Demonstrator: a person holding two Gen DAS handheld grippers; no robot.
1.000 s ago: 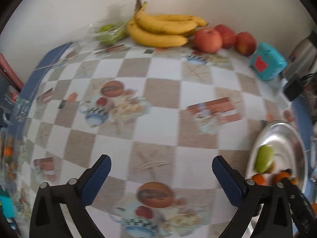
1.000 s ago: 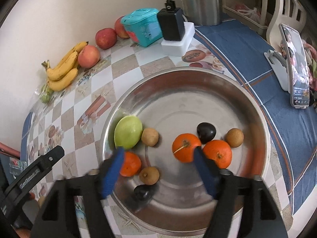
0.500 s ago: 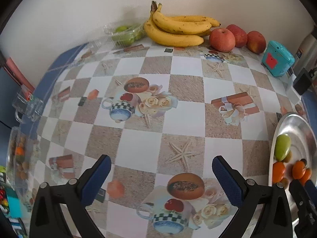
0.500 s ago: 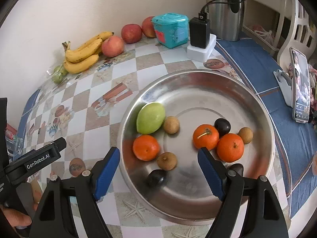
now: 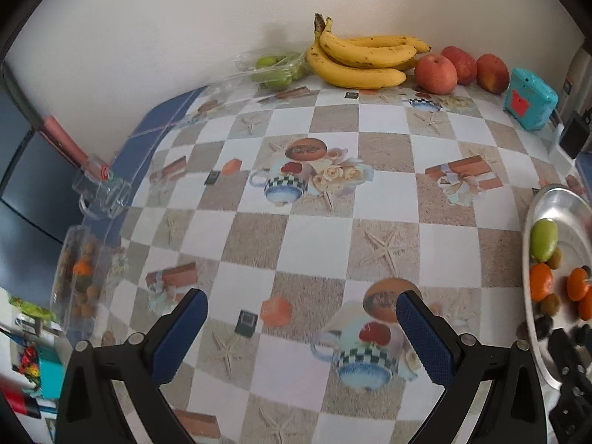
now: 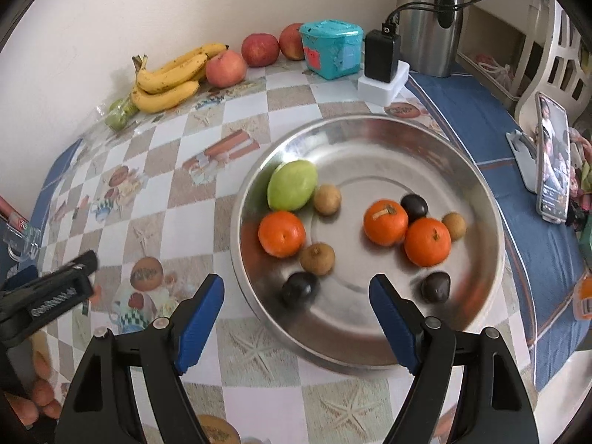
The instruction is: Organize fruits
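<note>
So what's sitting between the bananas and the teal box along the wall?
Three red apples in a row, between the bananas and the teal box, clearest in the right wrist view.

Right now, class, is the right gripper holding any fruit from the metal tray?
No. The right gripper is open and empty above the near rim of the metal tray, touching no fruit.

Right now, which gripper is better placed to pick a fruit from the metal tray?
Right. The right gripper is open directly over the metal tray, near a dark fruit. The left gripper hangs over bare tablecloth, tray off to its side.
</note>
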